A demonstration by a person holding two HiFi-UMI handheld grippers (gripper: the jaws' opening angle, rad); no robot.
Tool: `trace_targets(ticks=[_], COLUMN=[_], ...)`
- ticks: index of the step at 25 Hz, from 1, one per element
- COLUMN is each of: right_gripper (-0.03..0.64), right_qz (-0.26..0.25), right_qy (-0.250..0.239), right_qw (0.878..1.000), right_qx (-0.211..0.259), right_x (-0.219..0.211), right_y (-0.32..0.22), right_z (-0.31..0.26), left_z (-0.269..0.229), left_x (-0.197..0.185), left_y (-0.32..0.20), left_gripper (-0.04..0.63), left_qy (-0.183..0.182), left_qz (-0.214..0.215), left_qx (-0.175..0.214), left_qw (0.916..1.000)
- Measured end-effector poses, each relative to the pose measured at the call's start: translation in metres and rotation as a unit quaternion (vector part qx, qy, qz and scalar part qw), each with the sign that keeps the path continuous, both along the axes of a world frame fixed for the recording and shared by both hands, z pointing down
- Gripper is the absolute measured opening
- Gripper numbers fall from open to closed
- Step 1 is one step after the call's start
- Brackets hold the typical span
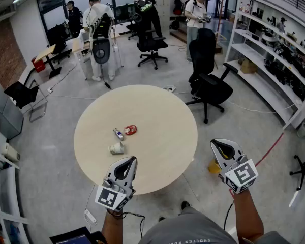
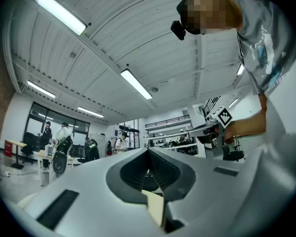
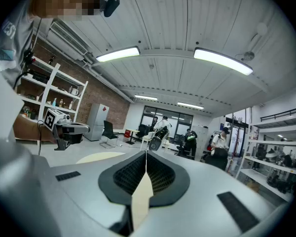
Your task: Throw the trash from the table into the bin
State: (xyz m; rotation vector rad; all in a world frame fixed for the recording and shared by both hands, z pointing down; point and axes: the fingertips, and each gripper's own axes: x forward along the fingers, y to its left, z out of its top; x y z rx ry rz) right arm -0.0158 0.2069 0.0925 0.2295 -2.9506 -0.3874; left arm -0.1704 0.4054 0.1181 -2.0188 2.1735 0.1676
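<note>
Three pieces of trash lie close together on a round, pale beige table [image 1: 157, 136], left of its middle. Nearest the person is a crumpled white paper cup [image 1: 116, 148], tipped on its side. Just beyond it lies a small white and blue container [image 1: 118, 133], also on its side; its kind is too small to tell. Just to the right of that sits a flattened red wrapper [image 1: 130, 130]. The three are near one another, and none looks to be touching the next.

The person stands at the table's near edge, holding a grey gripper in each hand. The left gripper [image 1: 130, 159] hovers over the near rim, a little short of the cup, its jaws pressed together with nothing between them. The right gripper [image 1: 217, 143] is held off the table's right side, above the floor, and is likewise clenched and empty.

A small yellowish thing [image 1: 213, 166] sits on the floor by the table, partly hidden behind the right gripper. A black office chair [image 1: 208, 80] stands beyond the table, and white shelving [image 1: 267, 80] lines the right wall.
</note>
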Motion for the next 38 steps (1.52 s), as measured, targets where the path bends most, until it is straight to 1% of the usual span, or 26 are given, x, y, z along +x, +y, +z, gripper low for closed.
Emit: trace_targets(ticks=[2, 5, 8, 12, 16, 18, 20, 22, 24, 27, 31, 33, 38], right_gripper=[0.008, 0.008, 0.008, 0.009, 0.009, 0.009, 0.009, 0.011, 0.067, 0.106, 0.173, 0.222, 0.289], right_qz=[-0.015, -0.048, -0.096, -0.163, -0.226, -0.260, -0.293, -0.320, -0.344, -0.376, -0.414, -0.434, -0.468], right_qy=[0.003, 0.008, 0.018, 0.035, 0.062, 0.084, 0.109, 0.132, 0.153, 0.186, 0.229, 0.248, 0.295], right_qw=[1.000, 0.999, 0.995, 0.985, 0.971, 0.959, 0.946, 0.934, 0.920, 0.900, 0.873, 0.860, 0.830], right_qx=[-0.003, -0.006, -0.013, -0.031, -0.052, -0.069, -0.083, -0.094, -0.106, -0.117, -0.117, -0.103, -0.066], right_x=[-0.026, -0.075, -0.135, -0.224, -0.310, -0.347, -0.379, -0.411, -0.440, -0.475, -0.500, -0.508, -0.520], right_y=[0.006, 0.016, 0.024, 0.030, 0.034, 0.041, 0.051, 0.062, 0.076, 0.097, 0.117, 0.124, 0.142], right_z=[0.006, 0.018, 0.037, 0.067, 0.109, 0.134, 0.161, 0.187, 0.215, 0.255, 0.311, 0.337, 0.391], left_z=[0.002, 0.016, 0.034, 0.057, 0.089, 0.102, 0.119, 0.139, 0.158, 0.189, 0.224, 0.240, 0.270], left_x=[-0.018, -0.048, -0.085, -0.136, -0.179, -0.197, -0.211, -0.226, -0.240, -0.259, -0.273, -0.279, -0.289], left_y=[0.010, 0.026, 0.042, 0.055, 0.055, 0.050, 0.045, 0.042, 0.041, 0.040, 0.035, 0.029, 0.026], left_gripper=[0.034, 0.034, 0.033, 0.034, 0.034, 0.034, 0.033, 0.034, 0.034, 0.034, 0.034, 0.034, 0.034], left_qy=[0.005, 0.009, 0.021, 0.035, 0.044, 0.051, 0.064, 0.079, 0.093, 0.117, 0.152, 0.163, 0.192], left_qz=[-0.016, -0.041, -0.087, -0.145, -0.189, -0.210, -0.231, -0.243, -0.249, -0.258, -0.272, -0.276, -0.284], left_qx=[-0.007, -0.005, -0.018, -0.037, -0.063, -0.074, -0.095, -0.109, -0.105, -0.117, -0.125, -0.127, -0.136], left_qw=[0.9998, 0.9991, 0.9958, 0.9880, 0.9790, 0.9736, 0.9662, 0.9606, 0.9584, 0.9518, 0.9420, 0.9388, 0.9297])
